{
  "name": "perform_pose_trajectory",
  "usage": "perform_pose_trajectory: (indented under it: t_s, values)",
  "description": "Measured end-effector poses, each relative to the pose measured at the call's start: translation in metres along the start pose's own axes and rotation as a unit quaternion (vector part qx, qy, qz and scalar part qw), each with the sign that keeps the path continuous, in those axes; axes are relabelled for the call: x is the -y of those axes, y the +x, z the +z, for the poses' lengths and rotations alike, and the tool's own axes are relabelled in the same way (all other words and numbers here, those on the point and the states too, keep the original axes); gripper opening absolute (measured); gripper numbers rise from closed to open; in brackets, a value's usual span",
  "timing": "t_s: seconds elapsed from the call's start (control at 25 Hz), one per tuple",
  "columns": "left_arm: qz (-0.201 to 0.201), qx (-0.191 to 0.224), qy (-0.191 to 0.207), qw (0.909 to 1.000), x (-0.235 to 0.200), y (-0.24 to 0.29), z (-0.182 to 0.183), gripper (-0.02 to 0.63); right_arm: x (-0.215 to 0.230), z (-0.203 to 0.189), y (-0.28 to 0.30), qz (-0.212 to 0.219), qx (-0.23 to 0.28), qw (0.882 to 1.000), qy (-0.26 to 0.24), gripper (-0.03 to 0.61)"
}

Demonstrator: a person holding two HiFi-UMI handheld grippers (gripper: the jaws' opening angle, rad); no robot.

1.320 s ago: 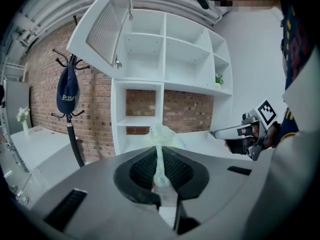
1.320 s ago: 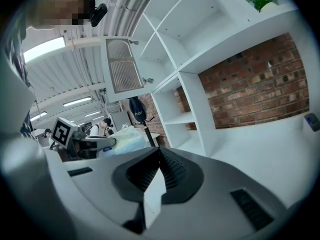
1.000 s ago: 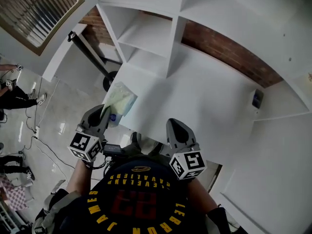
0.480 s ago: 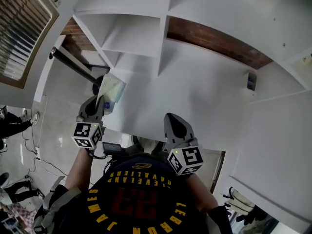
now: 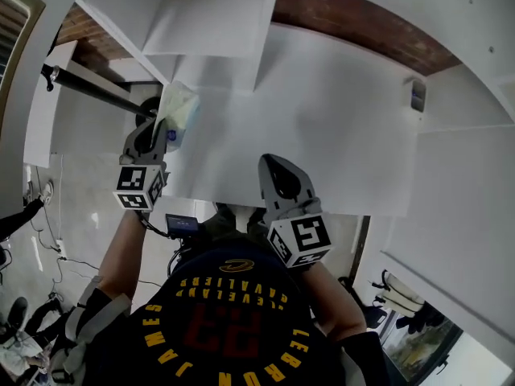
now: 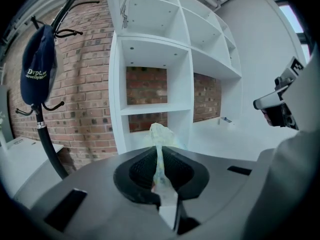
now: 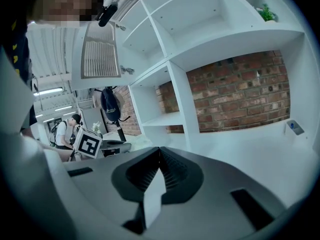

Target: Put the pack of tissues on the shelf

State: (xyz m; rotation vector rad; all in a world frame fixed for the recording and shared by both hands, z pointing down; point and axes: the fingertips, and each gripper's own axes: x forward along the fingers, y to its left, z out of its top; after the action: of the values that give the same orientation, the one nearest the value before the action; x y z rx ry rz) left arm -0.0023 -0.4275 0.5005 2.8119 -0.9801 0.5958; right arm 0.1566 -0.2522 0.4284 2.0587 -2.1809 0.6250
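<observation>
White shelf [image 5: 338,111], pack of tissues [image 5: 179,112] lengthwise toward it, in left hand-held gripper [image 5: 157,133]

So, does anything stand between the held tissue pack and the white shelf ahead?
Nothing visible does. The left gripper is shut on the pack of tissues, and the shelf has its open compartments straight ahead of it, with no object between.

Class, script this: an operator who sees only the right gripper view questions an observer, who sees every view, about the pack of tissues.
Operator: Who has the tissues?
Observer: The left gripper pinches the thin pale-green plastic pack of tissues between its fingers, seen in the left gripper view.
Operator: Is it shelved yet?
Observer: No. In the head view it hangs in the air before the white shelf unit's left column, resting on no board.
</observation>
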Motion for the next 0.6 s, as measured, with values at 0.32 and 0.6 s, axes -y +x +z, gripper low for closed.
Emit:
perform_pose_trajectory:
  t_s: [0.32, 0.6]
  values:
    - [-0.018, -0.008, 0.044, 0.9988, 0.004, 0.050, -0.004, 0.029, 0.006, -0.009, 0.029, 0.005, -0.007, 1.000, -0.013, 0.009]
    - [-0.027, -0.013, 0.069, 0.9971, -0.001, 0.106, -0.013, 0.029, 0.003, -0.013, 0.049, 0.002, -0.015, 1.000, -0.025, 0.009]
